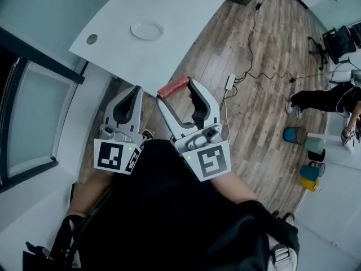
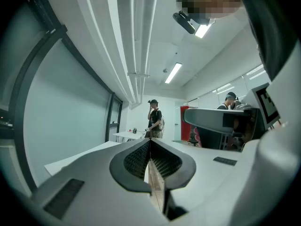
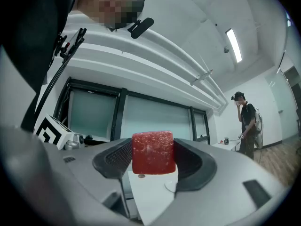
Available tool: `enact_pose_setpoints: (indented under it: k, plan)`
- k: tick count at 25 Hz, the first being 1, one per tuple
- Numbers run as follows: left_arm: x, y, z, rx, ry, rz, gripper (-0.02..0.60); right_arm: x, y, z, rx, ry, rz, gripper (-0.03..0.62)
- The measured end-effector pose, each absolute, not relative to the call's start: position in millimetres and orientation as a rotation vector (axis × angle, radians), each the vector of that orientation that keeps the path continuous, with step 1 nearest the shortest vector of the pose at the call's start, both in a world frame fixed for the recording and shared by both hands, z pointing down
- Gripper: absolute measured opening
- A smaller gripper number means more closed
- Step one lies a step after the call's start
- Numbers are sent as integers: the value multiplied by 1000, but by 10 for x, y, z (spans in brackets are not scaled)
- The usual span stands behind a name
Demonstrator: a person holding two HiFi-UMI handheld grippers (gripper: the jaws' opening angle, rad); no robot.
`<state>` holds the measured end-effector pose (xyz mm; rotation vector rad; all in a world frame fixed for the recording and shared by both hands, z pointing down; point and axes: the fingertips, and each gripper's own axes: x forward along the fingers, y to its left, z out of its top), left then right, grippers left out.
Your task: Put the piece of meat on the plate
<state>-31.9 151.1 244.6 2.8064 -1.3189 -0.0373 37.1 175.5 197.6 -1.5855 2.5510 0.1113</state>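
The piece of meat (image 1: 173,86) is a red block held between the jaws of my right gripper (image 1: 177,90), above the wooden floor and short of the table. In the right gripper view the meat (image 3: 153,152) fills the gap, and my right gripper (image 3: 153,163) is shut on it. The white plate (image 1: 147,30) lies on the white table (image 1: 169,16) ahead, and the same plate (image 3: 171,186) shows small below the meat. My left gripper (image 1: 127,107) is beside the right one, shut with nothing in it; in its own view my left gripper (image 2: 149,149) has its pads touching.
A small grey disc (image 1: 92,39) sits in the table near its left edge. On the floor to the right are a power strip (image 1: 229,82) with cables, coloured buckets (image 1: 310,151) and an office chair (image 1: 338,41). A person (image 1: 330,97) is at the right, and another person (image 2: 154,119) stands farther back.
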Motion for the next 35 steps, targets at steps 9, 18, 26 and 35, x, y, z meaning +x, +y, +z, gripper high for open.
enact_pose_setpoints:
  k: [9,18,26,35]
  plan:
    - [-417,1552,2427,2813,-1299,-39,3,343,1802,1928,-1602,2488,60,276]
    - [-721,1490,2431,2843,-1255,-81,3,1,1747,1947,-1638,2476,115,276]
    - [-968,1415,2492,2811,-1229,-107,3,-228,1639,2043,-1686,2509,70,276]
    - [-902,1163,2732,2740,-1226,-60,3,-133,1314,2184,-1640,2523,27,276]
